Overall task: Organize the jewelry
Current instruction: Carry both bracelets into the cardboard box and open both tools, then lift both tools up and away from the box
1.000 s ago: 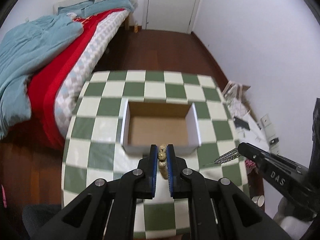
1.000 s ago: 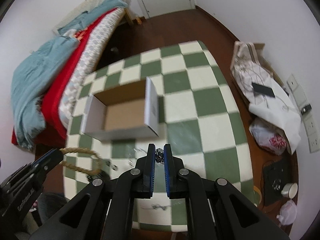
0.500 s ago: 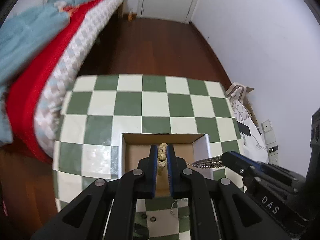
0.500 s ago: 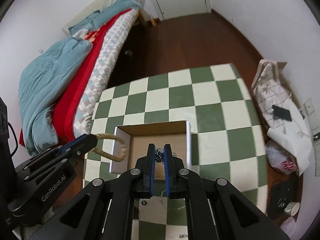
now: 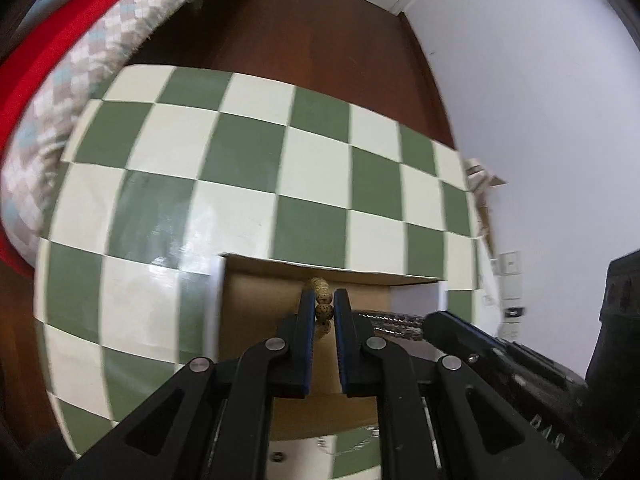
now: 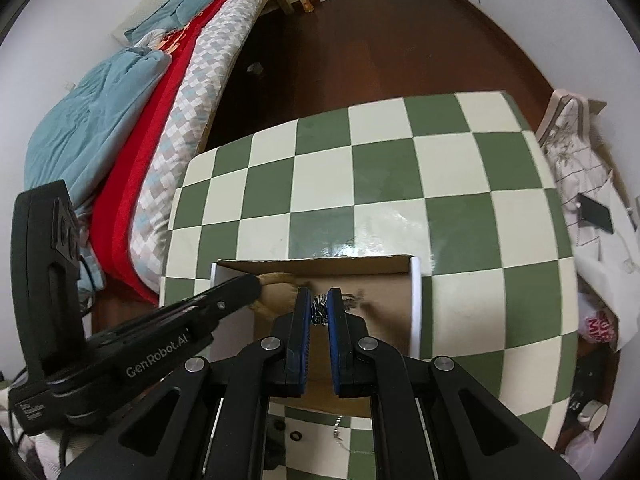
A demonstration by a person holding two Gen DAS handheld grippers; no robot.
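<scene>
Your left gripper (image 5: 321, 312) has its jaws clenched on a beaded bracelet (image 5: 322, 300), tan speckled beads stacked between the blue pads, held over the open cardboard box (image 5: 256, 300) near the worktop's near edge. In the right wrist view the same left gripper (image 6: 256, 286) reaches in from the left with the bracelet's tan loop (image 6: 276, 280) hanging inside the box (image 6: 416, 300) at its left end. Your right gripper (image 6: 319, 312) has jaws clamped on a silver chain (image 6: 319, 310), bunched between the pads, over the middle of the box. From the left wrist view the right gripper (image 5: 430, 322) comes in from the right, chain (image 5: 394, 322) sticking out of its tip over the box's right end. Green-and-cream checkered worktop (image 6: 400, 168) carries the box; a small dark ring (image 6: 296, 436) and a thin chain piece (image 6: 338, 426) lie on the worktop by the near edge, just outside the box. Bed (image 6: 132, 120) with red and blue covers off the worktop's left edge.
</scene>
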